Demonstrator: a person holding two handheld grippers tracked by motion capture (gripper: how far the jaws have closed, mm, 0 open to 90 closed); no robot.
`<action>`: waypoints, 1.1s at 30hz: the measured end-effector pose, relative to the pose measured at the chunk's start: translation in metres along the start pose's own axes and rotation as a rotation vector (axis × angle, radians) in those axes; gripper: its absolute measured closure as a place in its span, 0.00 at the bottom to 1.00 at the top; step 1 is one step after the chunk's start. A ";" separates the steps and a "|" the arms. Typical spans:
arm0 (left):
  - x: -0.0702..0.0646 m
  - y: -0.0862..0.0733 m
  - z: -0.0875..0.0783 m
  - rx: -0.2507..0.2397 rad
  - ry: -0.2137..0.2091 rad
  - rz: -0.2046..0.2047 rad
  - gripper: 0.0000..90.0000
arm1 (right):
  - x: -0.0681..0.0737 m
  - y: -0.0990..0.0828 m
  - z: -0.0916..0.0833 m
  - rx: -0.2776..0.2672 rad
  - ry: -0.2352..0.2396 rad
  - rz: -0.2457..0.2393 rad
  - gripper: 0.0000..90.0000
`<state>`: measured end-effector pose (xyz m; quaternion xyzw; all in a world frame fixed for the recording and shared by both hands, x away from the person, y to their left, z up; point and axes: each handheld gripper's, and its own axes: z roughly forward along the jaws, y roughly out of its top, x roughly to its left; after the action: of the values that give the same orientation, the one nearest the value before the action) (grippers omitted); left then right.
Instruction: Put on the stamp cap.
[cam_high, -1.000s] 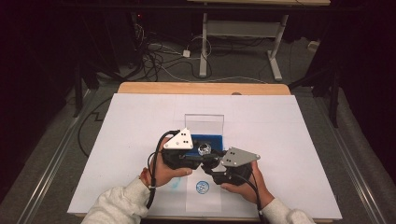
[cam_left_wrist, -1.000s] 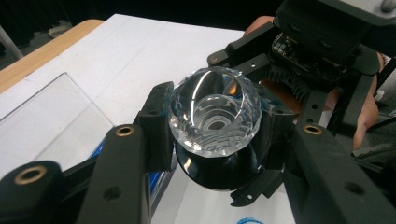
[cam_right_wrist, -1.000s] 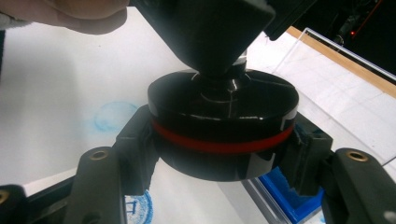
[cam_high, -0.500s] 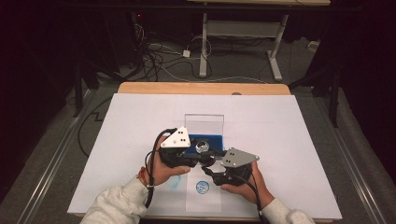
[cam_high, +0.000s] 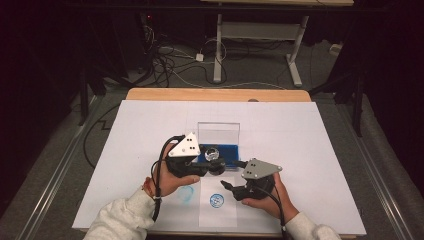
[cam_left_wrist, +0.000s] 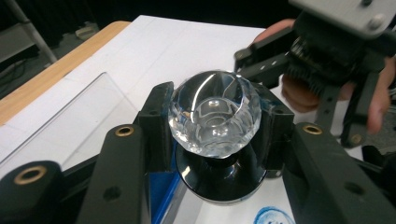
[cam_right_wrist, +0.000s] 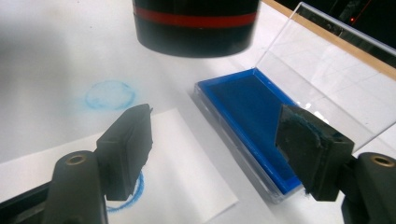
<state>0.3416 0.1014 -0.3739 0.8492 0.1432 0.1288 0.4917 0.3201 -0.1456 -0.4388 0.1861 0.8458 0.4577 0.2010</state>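
Note:
A stamp (cam_left_wrist: 215, 112) with a clear faceted knob and a black base with a red band (cam_right_wrist: 196, 28) hangs just above the table. My left gripper (cam_high: 212, 162) is shut on it, its pads pressing the neck under the knob. Beneath and behind it lies a blue ink pad (cam_high: 227, 151) in a clear case, with the lid (cam_high: 218, 132) standing up. My right gripper (cam_right_wrist: 215, 135) is open to the right of the stamp; its jaws have just been opening and nothing is between them. A paper slip (cam_high: 217, 207) bears a round blue print (cam_high: 216, 200).
A large white sheet (cam_high: 300, 130) covers the wooden table (cam_high: 215, 94). A faint blue ring smudge (cam_high: 185, 194) marks the sheet left of the slip. Cables and table legs stand on the dark floor beyond the far edge.
The right gripper's jaws have spread apart and now stand off the stamp. The left gripper still holds the stamp in about the same place.

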 end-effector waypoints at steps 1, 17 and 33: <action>0.001 -0.001 -0.001 0.002 -0.001 -0.002 0.61 | -0.001 0.001 -0.003 -0.006 -0.009 -0.001 0.31; 0.017 -0.012 -0.005 0.067 0.058 -0.027 0.61 | -0.008 0.003 -0.031 -0.036 -0.137 -0.029 0.30; 0.030 -0.021 -0.017 0.102 0.124 -0.035 0.61 | -0.020 -0.012 -0.065 -0.065 -0.264 -0.011 0.30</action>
<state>0.3614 0.1361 -0.3822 0.8610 0.1947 0.1648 0.4400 0.3024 -0.2068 -0.4132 0.2334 0.7979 0.4552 0.3190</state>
